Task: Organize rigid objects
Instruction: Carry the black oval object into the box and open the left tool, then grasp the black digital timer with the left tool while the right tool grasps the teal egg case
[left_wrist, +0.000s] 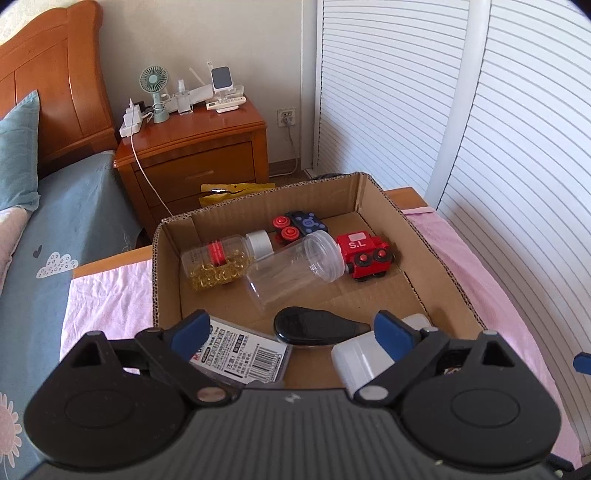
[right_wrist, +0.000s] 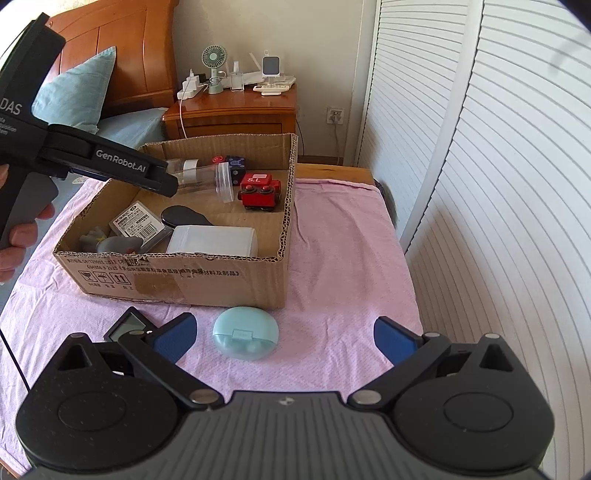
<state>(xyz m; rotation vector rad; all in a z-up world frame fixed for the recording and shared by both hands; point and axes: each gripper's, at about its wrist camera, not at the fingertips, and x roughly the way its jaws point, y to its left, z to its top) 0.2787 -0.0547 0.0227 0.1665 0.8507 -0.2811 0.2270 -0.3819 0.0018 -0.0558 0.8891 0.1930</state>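
A cardboard box (right_wrist: 177, 277) stands on a pink cloth. In it lie a clear jar (left_wrist: 291, 266), a bottle of gold bits (left_wrist: 218, 262), a red toy train (left_wrist: 365, 254), a dark toy car (left_wrist: 299, 225), a black oval case (left_wrist: 314, 326), a labelled pack (left_wrist: 243, 354) and a white container (left_wrist: 362, 358). My left gripper (left_wrist: 291, 334) is open and empty above the box's near part; it also shows in the right wrist view (right_wrist: 168, 186). My right gripper (right_wrist: 284, 338) is open, low over a light blue case (right_wrist: 245, 336) on the cloth before the box.
A small black screen device (right_wrist: 127, 326) lies on the cloth left of the blue case. A wooden nightstand (left_wrist: 199, 147) with a fan and chargers stands behind the box. A bed (left_wrist: 55, 221) is to the left, white louvred doors (right_wrist: 498, 166) to the right.
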